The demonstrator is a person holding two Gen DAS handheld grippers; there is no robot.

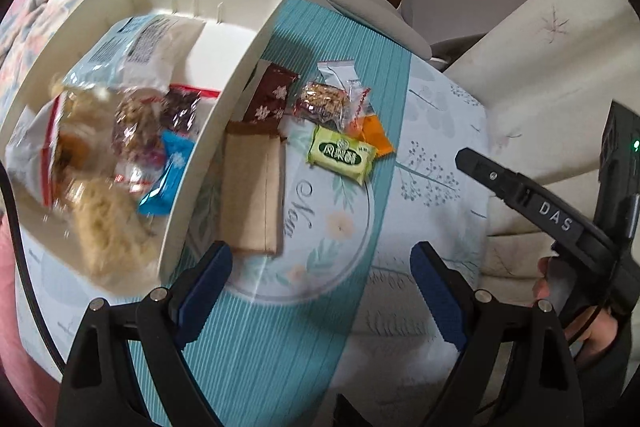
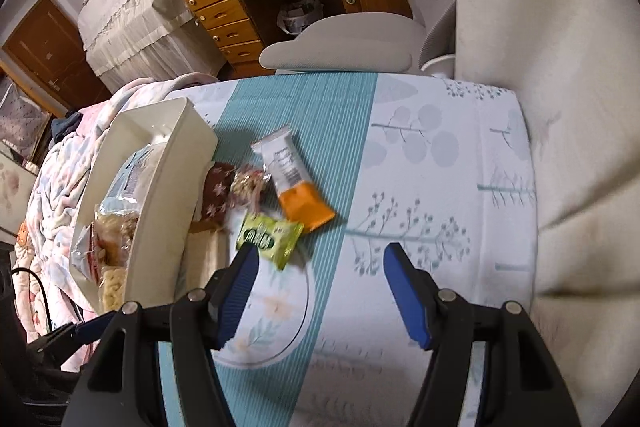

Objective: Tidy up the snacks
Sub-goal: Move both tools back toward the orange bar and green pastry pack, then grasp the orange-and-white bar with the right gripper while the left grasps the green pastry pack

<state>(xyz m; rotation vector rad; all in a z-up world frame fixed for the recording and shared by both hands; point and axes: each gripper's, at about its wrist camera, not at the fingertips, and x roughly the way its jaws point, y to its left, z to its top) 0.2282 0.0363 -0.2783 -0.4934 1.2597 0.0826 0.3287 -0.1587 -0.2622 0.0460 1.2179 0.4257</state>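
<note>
Now both tools are released and empty: the left gripper (image 1: 322, 269) hangs spread over the tablecloth (image 1: 256, 347) with nothing between its blue pads, and the right gripper (image 2: 318, 269) is spread just as wide, its left pad close beside the green snack packet (image 2: 270, 237). That packet looks like the next pick. It lies flat on the cloth, near the middle of the covered tabletop, just out from the long wall of the white bin (image 1: 224, 95) that already carries several bagged snacks.

In the left wrist view the green snack packet (image 1: 342, 154) has its long axis running slantwise, from the bin side toward the cloth's right edge, printed face up; one crimped end touches the orange packet (image 1: 374, 137).

To do the pick well, I would turn the right gripper until the pads face the packet's long sides, straddling its short width at mid-length. Lower until the pads nearly meet the cloth, then close gently; the wrapper is thin and slippery and may skate sideways. Keep off the orange packet and the clear-wrapped nut bar (image 1: 324, 103) near it. The beige pouch (image 1: 252, 195) beside the bin's wall can wait.
</note>
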